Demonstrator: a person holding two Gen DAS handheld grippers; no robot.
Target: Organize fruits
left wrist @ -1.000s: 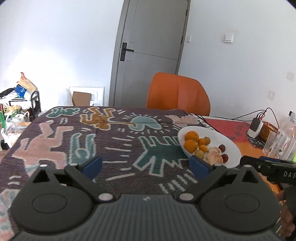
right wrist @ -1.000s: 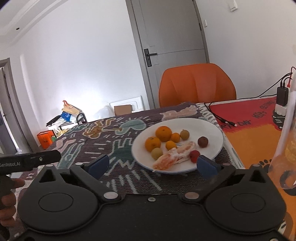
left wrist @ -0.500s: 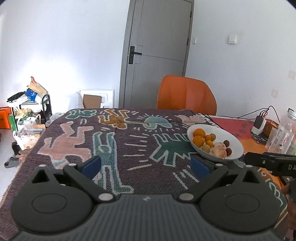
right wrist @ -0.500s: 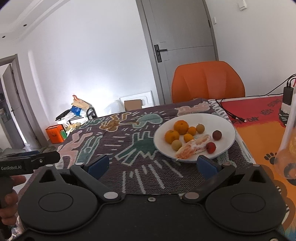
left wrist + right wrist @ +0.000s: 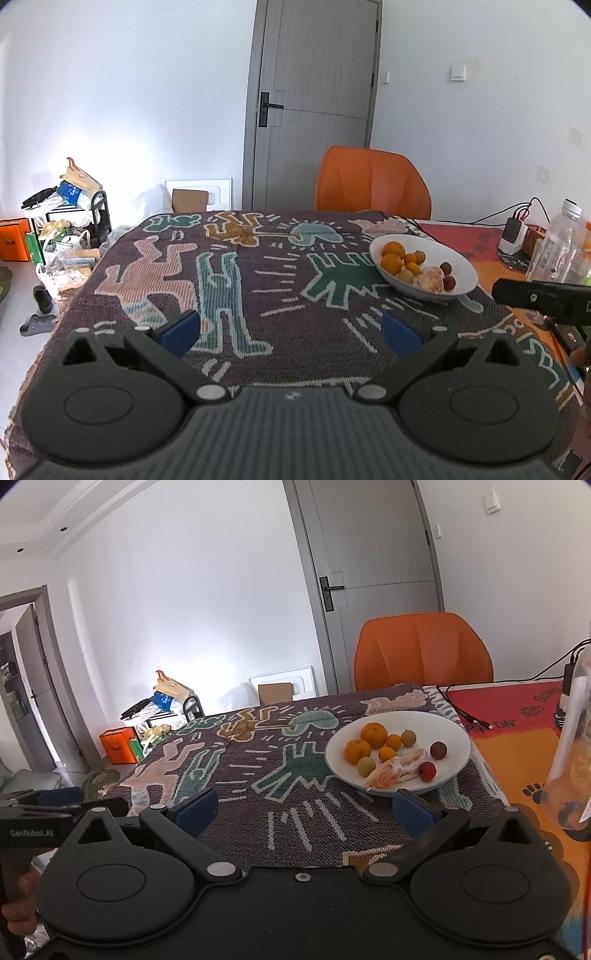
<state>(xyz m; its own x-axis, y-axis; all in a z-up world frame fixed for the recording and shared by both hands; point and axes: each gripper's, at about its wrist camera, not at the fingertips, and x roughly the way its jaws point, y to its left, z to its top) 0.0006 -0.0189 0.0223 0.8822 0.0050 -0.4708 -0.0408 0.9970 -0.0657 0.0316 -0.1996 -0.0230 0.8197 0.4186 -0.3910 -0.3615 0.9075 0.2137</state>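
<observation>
A white plate [image 5: 454, 734] [image 5: 461, 264] sits on the patterned tablecloth and holds several fruits: oranges [image 5: 373, 734] [image 5: 391, 264], small yellow-green fruits [image 5: 366, 766], a peeled citrus piece [image 5: 391, 773] [image 5: 430, 278] and dark red lychees [image 5: 438, 750] [image 5: 449, 283]. My right gripper [image 5: 303, 806] is open, held back from the plate's near left edge with nothing between its fingers. My left gripper [image 5: 291, 332] is open over the cloth, well left of and nearer than the plate. Each gripper's body shows at the edge of the other view.
An orange chair [image 5: 373, 186] stands behind the table. To the right lie an orange-red mat [image 5: 517, 720], cables, a charger [image 5: 511, 236] and plastic bottles [image 5: 556, 247]. Bags and boxes clutter the floor at left [image 5: 55, 229]. A grey door [image 5: 314, 103] is behind.
Both grippers have drawn back and up from the plate, which now looks smaller and farther. Both stay open and the fruits have not moved.
</observation>
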